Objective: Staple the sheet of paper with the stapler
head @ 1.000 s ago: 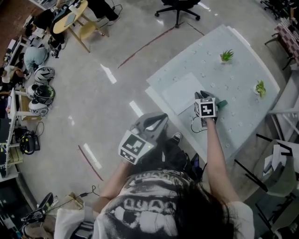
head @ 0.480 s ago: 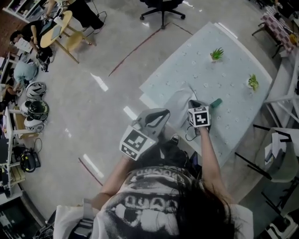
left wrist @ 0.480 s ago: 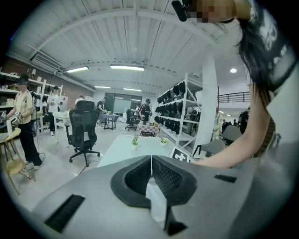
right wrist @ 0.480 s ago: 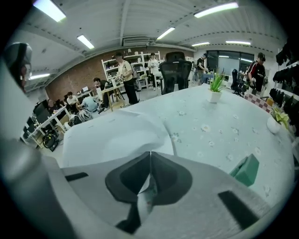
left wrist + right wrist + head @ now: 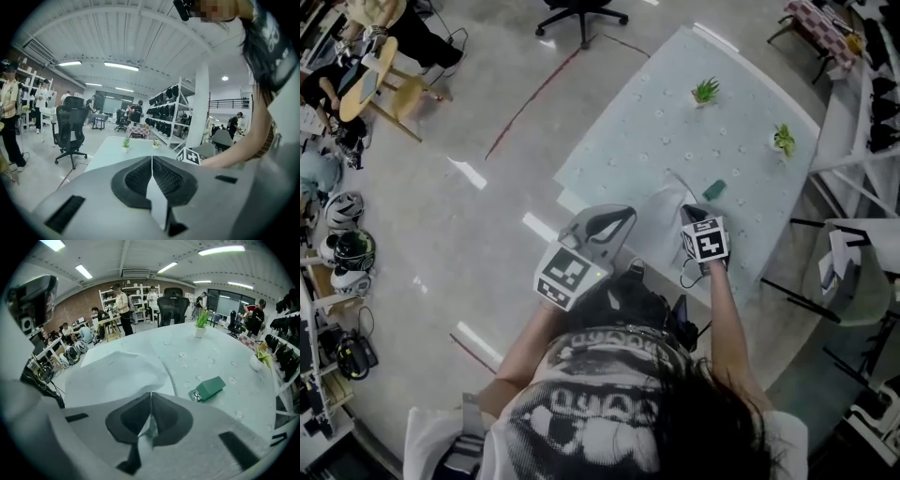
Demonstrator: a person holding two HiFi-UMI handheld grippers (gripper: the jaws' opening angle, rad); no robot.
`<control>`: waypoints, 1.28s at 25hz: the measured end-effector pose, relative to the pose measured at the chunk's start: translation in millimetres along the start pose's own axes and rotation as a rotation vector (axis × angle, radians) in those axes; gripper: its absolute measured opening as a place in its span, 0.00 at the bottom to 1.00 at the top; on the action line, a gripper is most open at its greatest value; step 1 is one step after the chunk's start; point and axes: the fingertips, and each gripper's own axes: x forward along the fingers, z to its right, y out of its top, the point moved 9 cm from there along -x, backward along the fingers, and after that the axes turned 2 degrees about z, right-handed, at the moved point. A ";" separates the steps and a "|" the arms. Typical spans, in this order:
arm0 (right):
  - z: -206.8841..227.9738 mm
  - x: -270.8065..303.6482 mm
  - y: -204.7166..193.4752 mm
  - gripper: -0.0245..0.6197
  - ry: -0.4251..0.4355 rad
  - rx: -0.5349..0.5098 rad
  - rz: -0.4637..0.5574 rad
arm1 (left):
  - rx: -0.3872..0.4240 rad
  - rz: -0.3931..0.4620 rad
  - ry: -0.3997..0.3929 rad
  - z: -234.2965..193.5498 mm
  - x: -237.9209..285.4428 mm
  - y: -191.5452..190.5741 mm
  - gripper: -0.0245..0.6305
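A white sheet of paper (image 5: 657, 221) lies at the near edge of the pale table (image 5: 741, 122), buckled up along its right side. My right gripper (image 5: 693, 215) is shut on that raised edge; in the right gripper view the sheet (image 5: 117, 376) bulges up ahead of the right gripper (image 5: 150, 414), whose jaws are closed on a thin strip of it. The green stapler (image 5: 713, 189) lies on the table just beyond, also seen to the right (image 5: 208, 388), untouched. My left gripper (image 5: 602, 225) hovers off the table's near left edge, jaws together and empty (image 5: 151, 161).
Two small potted plants (image 5: 705, 91) (image 5: 784, 139) stand on the far part of the table. A black office chair (image 5: 581, 14) is beyond it. A white frame and chair (image 5: 853, 272) stand close at the right. People and helmets are far left.
The right gripper closed on the paper's edge and drew back from the stapler, lifting and buckling the sheet. The left gripper drifted slightly and stayed shut.
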 end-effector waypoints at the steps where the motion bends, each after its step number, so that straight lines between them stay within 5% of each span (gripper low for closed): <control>1: 3.1 -1.8 -1.2 0.06 -0.007 -0.021 -0.006 | -0.002 0.000 -0.011 -0.8 2.2 -0.4 0.05; 17: 40.4 -9.8 -12.5 0.07 0.010 -0.155 -0.077 | -0.033 0.011 -0.018 -14.8 4.0 -10.6 0.05; 32: 60.1 -3.0 -15.3 0.08 0.166 0.017 -0.036 | -0.054 0.006 0.010 -19.7 -1.7 -18.5 0.05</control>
